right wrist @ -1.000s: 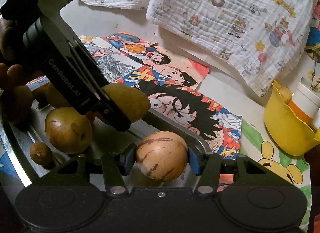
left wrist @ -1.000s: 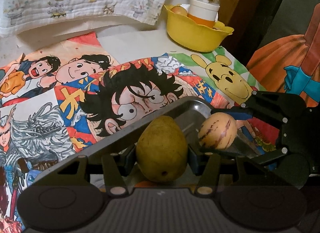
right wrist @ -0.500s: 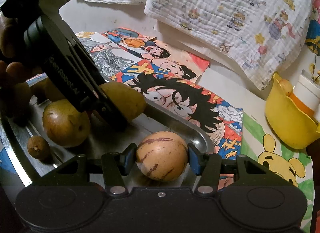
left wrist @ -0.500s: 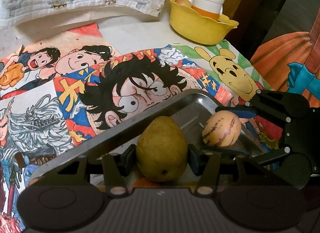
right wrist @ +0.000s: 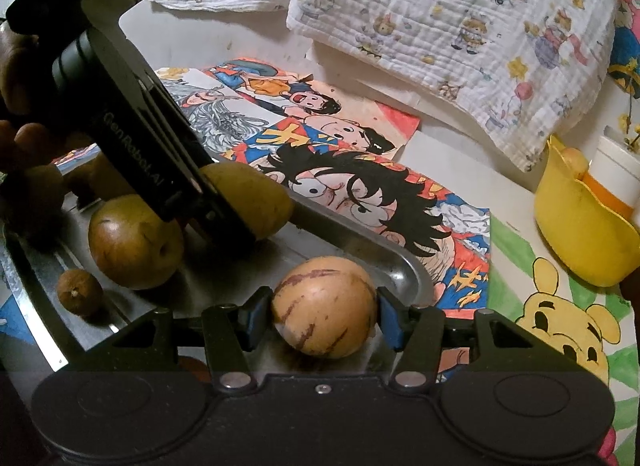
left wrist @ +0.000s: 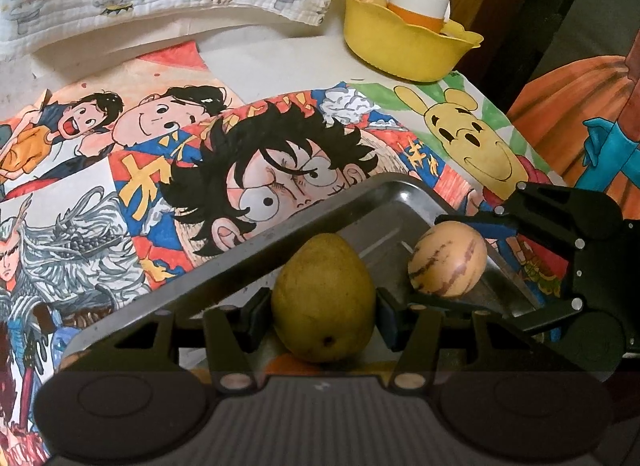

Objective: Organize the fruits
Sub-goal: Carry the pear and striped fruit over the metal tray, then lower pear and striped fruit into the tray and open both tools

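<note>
the left tongs (left wrist: pixel 324 312) clamp a firm yellow-green pear (left wrist: pixel 323 300); the right tongs (right wrist: pixel 325 316), loosening, flank a smooth, probably slippery striped tan melon (right wrist: pixel 324 306), both at the steel tray's (right wrist: pixel 394 262) far corner; take each across its belly.

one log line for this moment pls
left gripper: shut on pear | right gripper: jaws opening around striped melon | both over metal tray

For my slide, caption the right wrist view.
Right gripper, jaws opening, around a striped fruit over the metal tray.
</note>
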A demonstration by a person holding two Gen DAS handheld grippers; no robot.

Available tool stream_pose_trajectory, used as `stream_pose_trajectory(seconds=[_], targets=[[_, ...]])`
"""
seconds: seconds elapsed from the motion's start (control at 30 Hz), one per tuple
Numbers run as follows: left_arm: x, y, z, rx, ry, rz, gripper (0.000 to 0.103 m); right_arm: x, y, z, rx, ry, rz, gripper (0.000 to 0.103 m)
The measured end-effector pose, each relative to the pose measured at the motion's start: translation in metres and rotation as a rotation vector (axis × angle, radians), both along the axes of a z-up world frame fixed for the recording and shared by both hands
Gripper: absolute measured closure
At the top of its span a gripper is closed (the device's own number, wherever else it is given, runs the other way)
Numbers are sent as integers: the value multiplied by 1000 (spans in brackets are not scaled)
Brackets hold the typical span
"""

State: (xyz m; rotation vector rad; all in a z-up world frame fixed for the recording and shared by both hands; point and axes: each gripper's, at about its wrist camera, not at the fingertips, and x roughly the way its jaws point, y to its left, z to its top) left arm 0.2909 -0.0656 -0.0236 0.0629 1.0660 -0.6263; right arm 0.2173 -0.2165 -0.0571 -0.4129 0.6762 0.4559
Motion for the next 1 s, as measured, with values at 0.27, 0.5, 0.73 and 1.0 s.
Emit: stream_pose_trajectory(seconds=[0.27,0.5,0.73,1.0], targets=[[-8,7,6,-14,-11,10,42,-2,-5,1,41,2,-11,44],[-19,12,18,-32,-51,31,33,-9,-7,4,72,-10,-17,38],[-35,16,28,-44,-105,57,21,-19,-11,12,109,-41,-39,30],[-54,25,41,-61,-186,105,7,-32,-12,21,131,-76,-39,19]])
